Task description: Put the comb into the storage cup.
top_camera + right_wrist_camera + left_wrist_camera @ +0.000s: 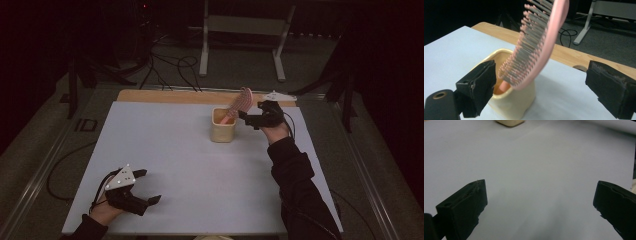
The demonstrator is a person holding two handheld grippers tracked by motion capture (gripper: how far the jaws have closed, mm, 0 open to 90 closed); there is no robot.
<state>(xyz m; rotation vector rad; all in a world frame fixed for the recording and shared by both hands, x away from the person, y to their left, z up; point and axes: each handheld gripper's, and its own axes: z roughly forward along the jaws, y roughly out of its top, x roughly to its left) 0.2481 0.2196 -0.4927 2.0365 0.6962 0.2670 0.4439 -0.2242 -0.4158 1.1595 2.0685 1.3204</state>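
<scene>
looks basically done: pink hairbrush (541, 42) sits handle-down in the cream cup (223, 125), leaning out. right gripper (544, 82) is spread wide around it, left gripper (137, 187) spread too, resting idle.

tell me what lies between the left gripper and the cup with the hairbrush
Nothing: in the high view, only bare white table separates the left gripper from the cup holding the hairbrush.

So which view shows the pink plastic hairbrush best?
The right gripper view: the pink plastic hairbrush looms close, bristles sharp, handle down in the cream cup, between the open jaws of the right hand-held gripper. The high view shows it small and dim, leaning out of the cup. The left gripper view catches just the cup's base.
</scene>
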